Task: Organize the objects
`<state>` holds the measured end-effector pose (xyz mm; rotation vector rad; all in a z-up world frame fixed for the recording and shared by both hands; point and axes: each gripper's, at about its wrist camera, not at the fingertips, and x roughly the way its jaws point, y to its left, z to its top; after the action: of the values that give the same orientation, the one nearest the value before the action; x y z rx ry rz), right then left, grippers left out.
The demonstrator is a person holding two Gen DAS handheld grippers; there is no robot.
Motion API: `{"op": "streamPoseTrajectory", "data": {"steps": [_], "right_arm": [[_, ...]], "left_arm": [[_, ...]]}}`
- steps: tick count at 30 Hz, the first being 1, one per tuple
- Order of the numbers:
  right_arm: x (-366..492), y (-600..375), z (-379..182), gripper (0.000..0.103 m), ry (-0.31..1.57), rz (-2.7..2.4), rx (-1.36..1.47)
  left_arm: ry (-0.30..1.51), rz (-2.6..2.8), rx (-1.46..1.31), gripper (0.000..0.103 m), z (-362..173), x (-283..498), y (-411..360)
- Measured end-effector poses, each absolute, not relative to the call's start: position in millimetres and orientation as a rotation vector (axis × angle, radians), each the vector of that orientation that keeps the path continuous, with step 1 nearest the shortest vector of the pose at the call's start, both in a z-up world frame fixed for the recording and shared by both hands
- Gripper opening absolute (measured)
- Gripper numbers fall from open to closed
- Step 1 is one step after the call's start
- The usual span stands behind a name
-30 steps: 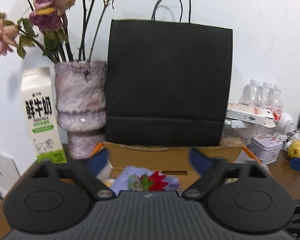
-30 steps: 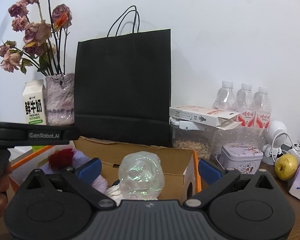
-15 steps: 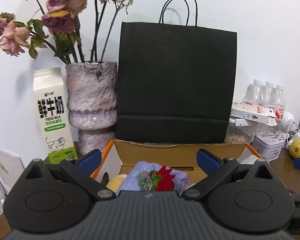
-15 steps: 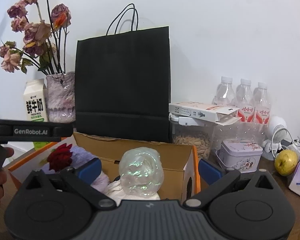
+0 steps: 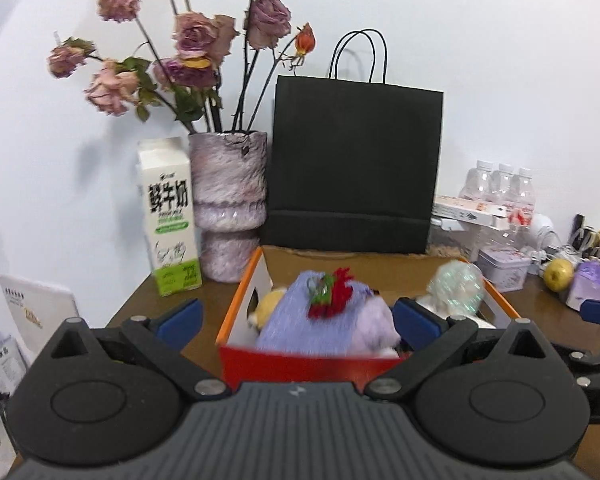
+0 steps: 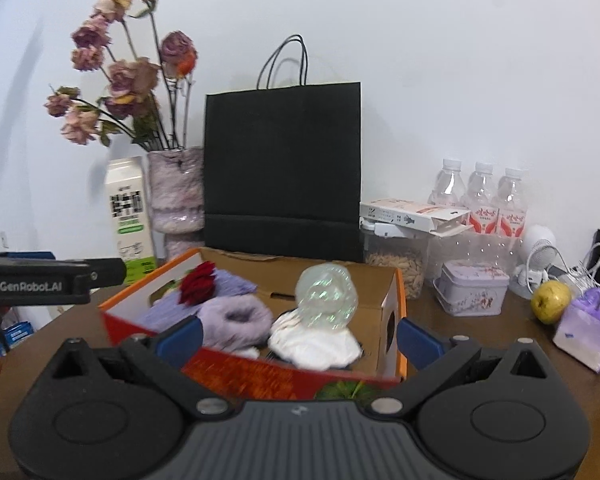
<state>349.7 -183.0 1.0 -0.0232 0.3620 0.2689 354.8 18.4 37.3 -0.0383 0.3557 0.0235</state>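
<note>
Before the cardboard box [image 5: 236, 322], both grippers' fingers [image 5: 180, 318] [image 6: 420, 342] hover level, spread wide, empty.

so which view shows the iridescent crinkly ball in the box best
The right wrist view. The iridescent ball sits near frame centre there, sharp and unobstructed, resting on white cloth inside the cardboard box. The left wrist view shows the same ball smaller, blurred, off to the right, its lower edge cut by that gripper's finger.
</note>
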Motion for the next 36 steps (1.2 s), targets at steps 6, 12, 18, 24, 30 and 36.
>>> {"op": "streamPoseTrajectory", "data": {"steps": [6, 12, 18, 24, 30, 36], "right_arm": [[289.8, -178.3, -1.5, 0.103, 0.416, 0.256, -0.032], [233.3, -176.8, -6.8, 0.103, 0.45, 0.261, -0.03], [192.7, -177.9, -11.4, 0.103, 0.486, 0.267, -0.02], [173.7, -176.3, -12.2, 0.103, 0.493, 0.272, -0.027], [167.1, -177.4, -12.1, 0.103, 0.496, 0.272, -0.028], [163.2, -178.6, -10.7, 0.103, 0.49, 0.271, -0.026]], "left_arm": [[0.384, 0.018, -0.028, 0.103, 40.2, 287.3, 32.3], [0.451, 0.028, -0.005, 0.103, 30.3, 232.1, 44.2], [0.483, 0.02, 0.007, 0.103, 24.1, 189.1, 46.4], [0.489, 0.003, 0.002, 0.103, 21.2, 164.9, 44.1], [0.49, 0.001, 0.004, 0.103, 20.3, 156.9, 41.5], [0.492, 0.003, 0.004, 0.103, 20.3, 154.8, 41.4]]}}
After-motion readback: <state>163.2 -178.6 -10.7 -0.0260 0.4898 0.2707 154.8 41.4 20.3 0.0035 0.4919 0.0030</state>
